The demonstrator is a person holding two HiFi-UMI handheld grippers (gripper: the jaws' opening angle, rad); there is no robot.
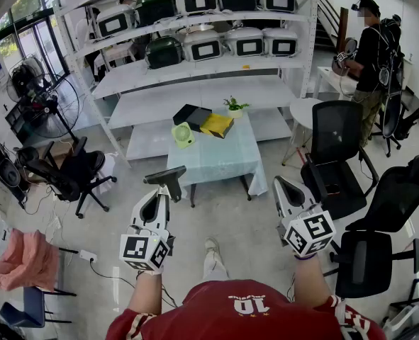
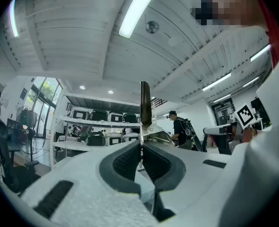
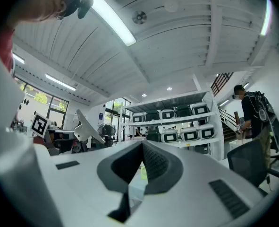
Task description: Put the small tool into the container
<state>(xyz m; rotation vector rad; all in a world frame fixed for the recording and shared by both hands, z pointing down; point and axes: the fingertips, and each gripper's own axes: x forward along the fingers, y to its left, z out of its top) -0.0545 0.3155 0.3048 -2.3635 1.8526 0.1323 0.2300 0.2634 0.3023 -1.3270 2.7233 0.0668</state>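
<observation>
My left gripper (image 1: pixel 165 191) is raised in front of me, shut on a small tool (image 1: pixel 165 176) with a dark handle. In the left gripper view my left gripper (image 2: pixel 141 148) pinches the tool's thin metal blade, and the tool (image 2: pixel 145 103) sticks straight up past the pads. My right gripper (image 1: pixel 280 185) is level with it on the right and shut with nothing in it; the right gripper view shows the right gripper (image 3: pixel 142 146) with its pads together. Ahead stands a small table (image 1: pixel 216 163) carrying a yellow container (image 1: pixel 217 125), a black box (image 1: pixel 192 114) and a light green object (image 1: pixel 183 134).
A small potted plant (image 1: pixel 234 106) sits at the table's far edge. Black office chairs stand at left (image 1: pixel 67 172) and right (image 1: pixel 337 154). White shelving (image 1: pixel 195 44) with boxy appliances rises behind the table. A person (image 1: pixel 369 55) stands at the far right.
</observation>
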